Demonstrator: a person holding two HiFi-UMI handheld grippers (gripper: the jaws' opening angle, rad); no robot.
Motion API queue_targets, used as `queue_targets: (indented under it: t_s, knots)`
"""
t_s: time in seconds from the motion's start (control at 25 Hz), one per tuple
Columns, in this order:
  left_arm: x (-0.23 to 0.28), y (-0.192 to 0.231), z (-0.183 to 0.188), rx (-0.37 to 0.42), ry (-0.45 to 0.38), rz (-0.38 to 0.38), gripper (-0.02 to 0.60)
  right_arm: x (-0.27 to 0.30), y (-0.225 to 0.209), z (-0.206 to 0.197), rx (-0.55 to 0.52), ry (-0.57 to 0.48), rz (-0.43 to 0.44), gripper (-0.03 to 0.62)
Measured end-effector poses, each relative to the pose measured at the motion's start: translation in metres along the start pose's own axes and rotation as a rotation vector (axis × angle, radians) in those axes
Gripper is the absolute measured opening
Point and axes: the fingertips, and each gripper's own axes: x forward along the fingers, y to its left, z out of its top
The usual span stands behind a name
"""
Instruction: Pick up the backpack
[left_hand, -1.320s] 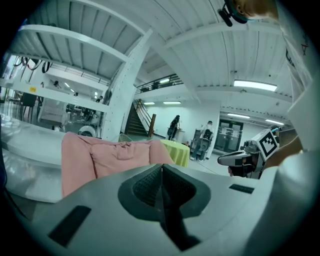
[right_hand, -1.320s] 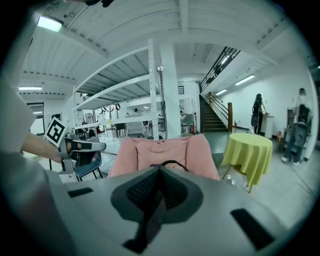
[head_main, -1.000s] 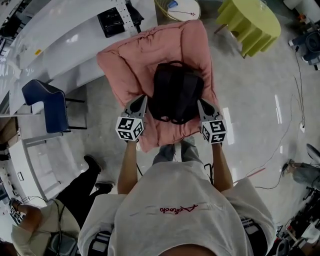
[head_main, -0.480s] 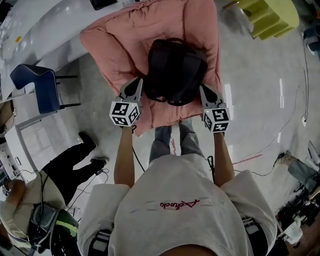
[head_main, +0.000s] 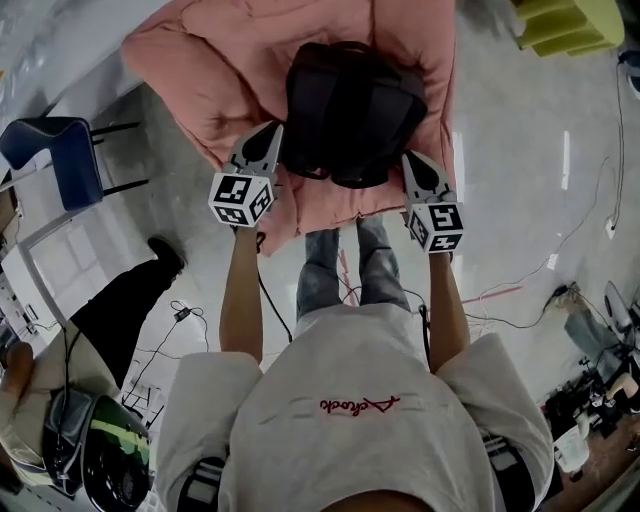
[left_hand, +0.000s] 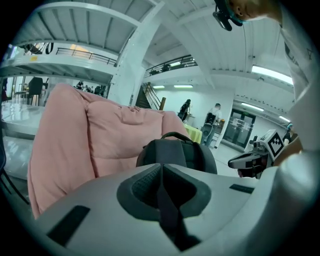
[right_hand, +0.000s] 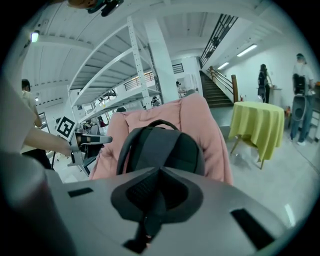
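Observation:
A black backpack (head_main: 350, 105) stands upright on a pink padded seat (head_main: 215, 60), its top handle up and straps facing me. My left gripper (head_main: 268, 135) sits just off the backpack's left side. The right gripper (head_main: 410, 160) is level with it on the other side. Both are shut with nothing between the jaws. In the left gripper view the shut tips (left_hand: 161, 169) point at the backpack (left_hand: 177, 150), with the right gripper (left_hand: 249, 161) off to the side. The right gripper view shows its shut tips (right_hand: 159, 172) below the backpack (right_hand: 160, 145) and the left gripper (right_hand: 92, 140).
A blue chair (head_main: 60, 160) stands left of the pink seat. A person in dark trousers (head_main: 110, 320) is at the lower left by a helmet (head_main: 105, 465). Cables (head_main: 520, 290) lie on the shiny floor at the right. A yellow-covered table (right_hand: 256, 125) stands beyond the seat.
Both grippers have sunk and come closer to the backpack's sides. They stay shut. The backpack and seat now sit higher in the head view.

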Motion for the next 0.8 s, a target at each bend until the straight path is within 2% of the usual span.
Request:
queue_targets:
  t_s: [0.24, 0.28, 0.32, 0.4, 0.52, 0.8]
  knots:
    - [0.021, -0.016, -0.007, 0.002, -0.001, -0.063, 0.024, 0.000, -0.010, -0.006, 0.033, -0.032, 0.057, 0.020]
    - [0.024, -0.017, -0.009, 0.001, 0.005, -0.072, 0.097, 0.002, -0.010, -0.006, 0.046, -0.036, 0.078, 0.036]
    - [0.027, -0.018, -0.012, -0.003, 0.016, -0.083, 0.189, 0.004, -0.009, -0.006, 0.058, -0.038, 0.094, 0.101]
    - [0.034, -0.021, -0.019, -0.005, 0.042, -0.107, 0.231, 0.010, -0.010, -0.008, 0.075, -0.038, 0.108, 0.188]
    - [0.047, -0.033, -0.026, 0.008, 0.076, -0.150, 0.273, 0.012, -0.015, -0.011, 0.099, -0.039, 0.126, 0.229]
    - [0.074, -0.044, -0.040, 0.030, 0.118, -0.224, 0.291, 0.029, -0.020, -0.016, 0.100, -0.042, 0.154, 0.235]
